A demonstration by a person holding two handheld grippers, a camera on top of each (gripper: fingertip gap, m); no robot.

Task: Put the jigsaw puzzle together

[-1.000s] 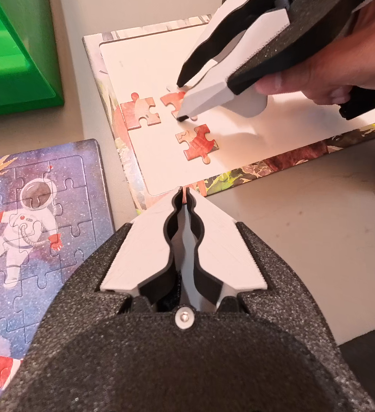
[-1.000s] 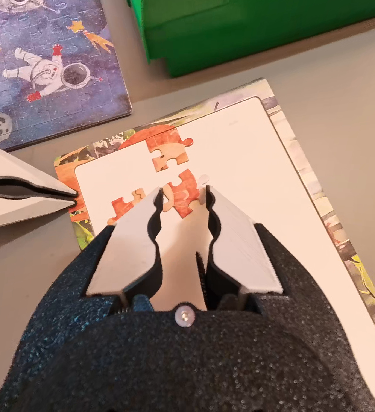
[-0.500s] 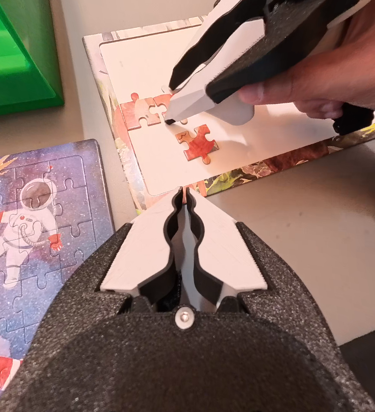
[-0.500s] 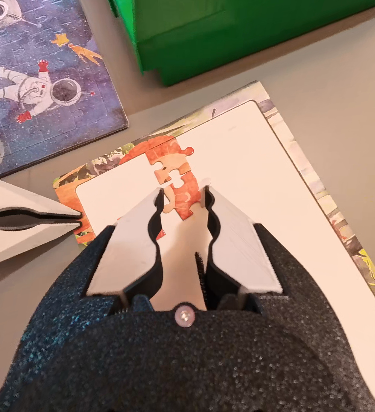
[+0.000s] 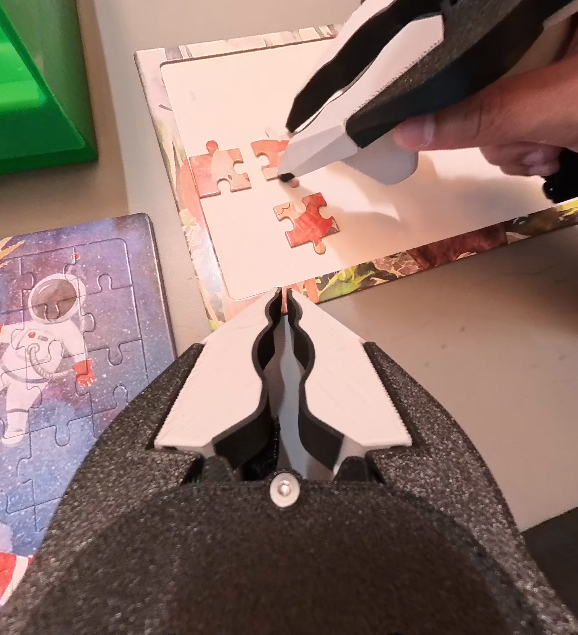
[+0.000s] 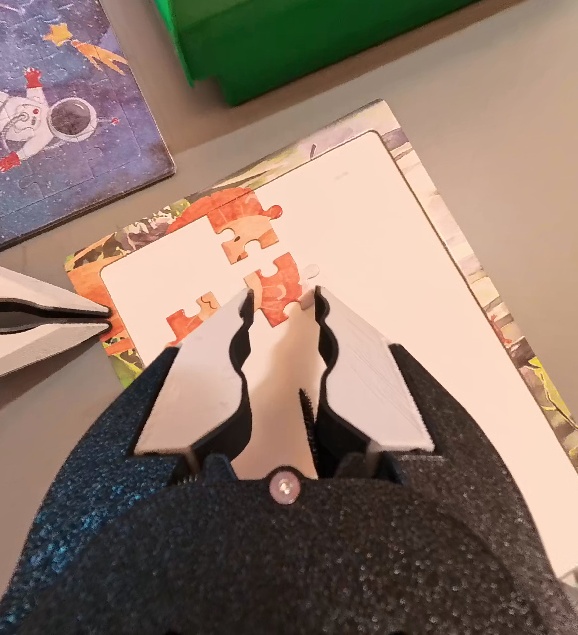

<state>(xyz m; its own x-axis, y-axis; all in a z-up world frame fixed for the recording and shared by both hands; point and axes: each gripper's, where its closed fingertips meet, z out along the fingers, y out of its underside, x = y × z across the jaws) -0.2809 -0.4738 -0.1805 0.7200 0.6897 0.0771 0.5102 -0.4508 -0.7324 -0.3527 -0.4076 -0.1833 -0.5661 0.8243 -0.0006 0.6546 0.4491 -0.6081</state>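
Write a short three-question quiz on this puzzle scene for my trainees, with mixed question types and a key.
1. True or false: the left gripper has its jaws wide apart.
2. How many orange pieces lie inside the puzzle frame?
3. What sits between the fingers of the right gripper?
A. the astronaut puzzle
B. an orange piece
C. the green box

Key
1. False: its fingertips nearly meet, at the frame's edge.
2. Three: the edge piece, the middle piece and the near piece.
3. B, the middle piece.
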